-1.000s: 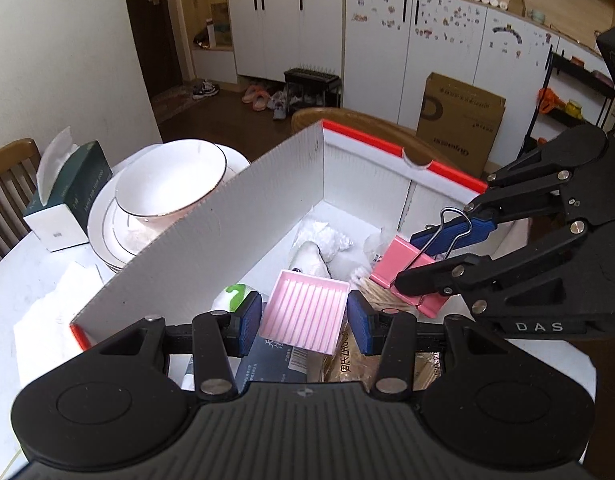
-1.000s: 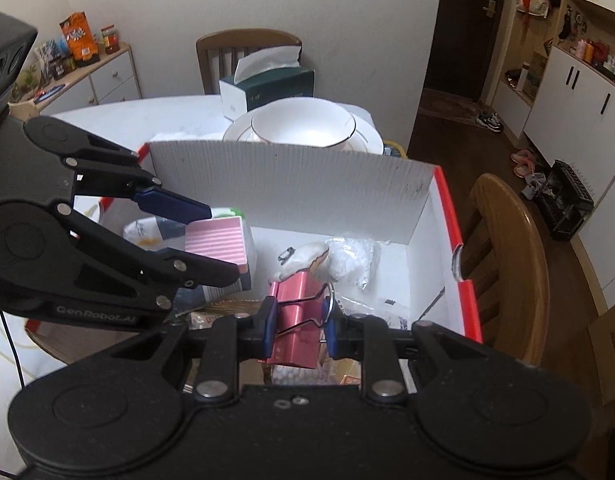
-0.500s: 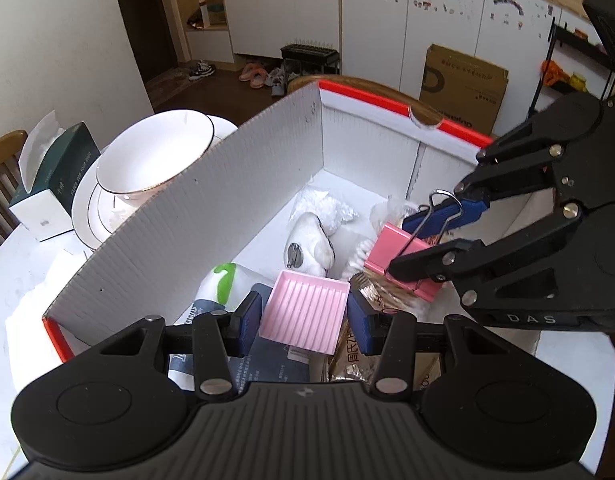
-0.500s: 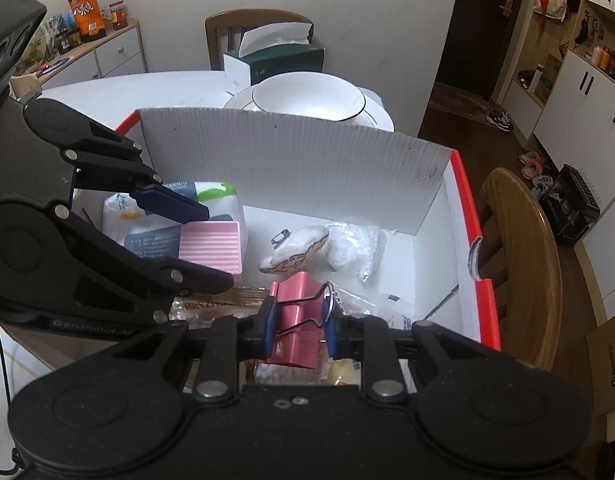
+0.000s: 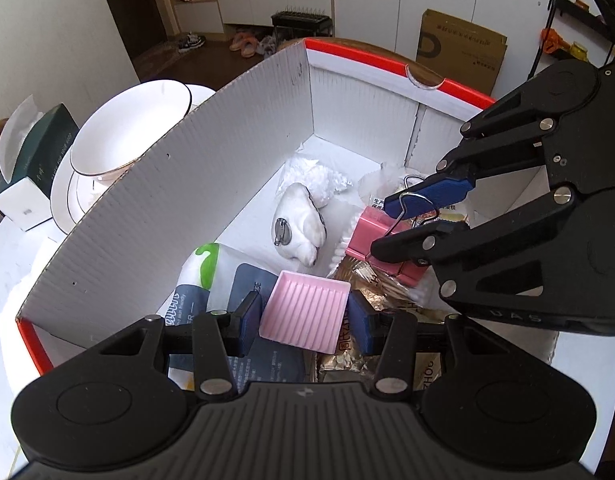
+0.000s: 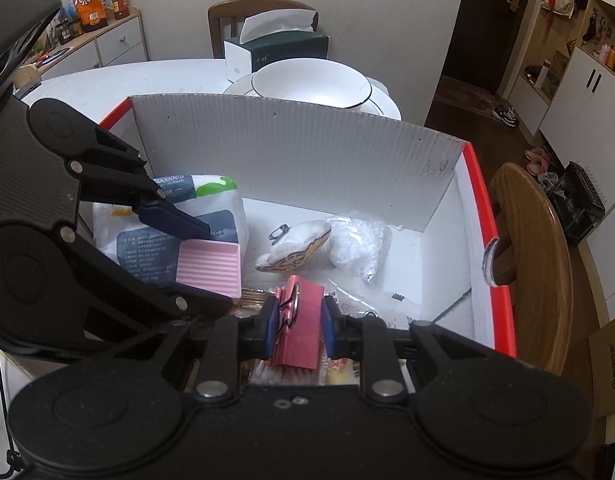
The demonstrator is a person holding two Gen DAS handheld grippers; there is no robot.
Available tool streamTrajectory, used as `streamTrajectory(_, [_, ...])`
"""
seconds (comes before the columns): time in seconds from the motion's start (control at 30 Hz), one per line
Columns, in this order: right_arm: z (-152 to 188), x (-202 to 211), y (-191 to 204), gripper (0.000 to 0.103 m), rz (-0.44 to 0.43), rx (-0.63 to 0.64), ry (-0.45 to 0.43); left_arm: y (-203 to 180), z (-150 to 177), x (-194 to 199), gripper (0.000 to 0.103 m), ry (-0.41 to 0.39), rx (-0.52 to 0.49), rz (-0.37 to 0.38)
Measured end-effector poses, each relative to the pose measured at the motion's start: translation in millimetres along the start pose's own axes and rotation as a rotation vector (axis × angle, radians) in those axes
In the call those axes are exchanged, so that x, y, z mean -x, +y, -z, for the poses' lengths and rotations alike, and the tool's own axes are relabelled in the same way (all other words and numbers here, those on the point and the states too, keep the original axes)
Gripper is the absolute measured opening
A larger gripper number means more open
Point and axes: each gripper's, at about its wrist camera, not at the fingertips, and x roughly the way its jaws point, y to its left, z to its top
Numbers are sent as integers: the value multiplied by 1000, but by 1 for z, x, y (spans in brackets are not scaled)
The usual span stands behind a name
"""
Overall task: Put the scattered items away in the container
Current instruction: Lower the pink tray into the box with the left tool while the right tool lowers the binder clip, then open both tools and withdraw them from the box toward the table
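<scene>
A white corrugated box with a red rim (image 5: pixel 211 184) (image 6: pixel 307 152) stands on the white table. My left gripper (image 5: pixel 305 318) (image 6: pixel 195 256) is shut on a pink ribbed tray (image 5: pixel 305 312) (image 6: pixel 209 266) and holds it inside the box, low over the items. My right gripper (image 6: pixel 297 326) (image 5: pixel 403 224) is shut on a pink binder clip (image 6: pixel 297 332) (image 5: pixel 373 232), also inside the box, beside the left one. Under them lie a white and blue pouch (image 5: pixel 211 280), a white plush keychain (image 5: pixel 301 224), clear bags and snack packets.
Stacked white bowl and plates (image 5: pixel 127 128) (image 6: pixel 307 80) and a green tissue box (image 5: pixel 27 164) (image 6: pixel 275 50) stand beyond the box's far wall. A wooden chair (image 6: pixel 527 240) is against the box's end. Cupboards and a cardboard carton (image 5: pixel 459 48) are behind.
Both grippers have moved lower and further into the box with their items still held. The tray and clip now sit just above the items in the box.
</scene>
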Motion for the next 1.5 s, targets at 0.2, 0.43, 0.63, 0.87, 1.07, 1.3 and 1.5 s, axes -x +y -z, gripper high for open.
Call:
streamTrajectory(0.2, [-1, -1, -3, 24, -7, -11, 12, 0, -2, -3, 46, 16, 9, 6])
streamTrajectory(0.43, [-3, 2, -8, 33, -28, -20, 22, -1, -1, -1, 60, 13, 9, 5])
streamTrajectory(0.63, [-2, 9, -9, 51, -31, -23, 21, -1, 5, 5, 62, 7, 17, 3])
streamTrajectory(0.87, [1, 25, -11, 61, -33, -18, 8, 3, 13, 20, 63, -29, 58, 11])
streamTrajectory(1.07, [3, 42, -11, 64, -35, -35, -15, 3, 20, 37, 63, -74, 87, 18])
streamTrajectory(1.3, [6, 59, -6, 67, -28, -75, -42, 0, 30, 64, 63, -152, 99, 32])
streamTrajectory(1.5, [9, 75, 1, 68, -19, -99, -65, -3, 38, 88, 63, -216, 105, 48])
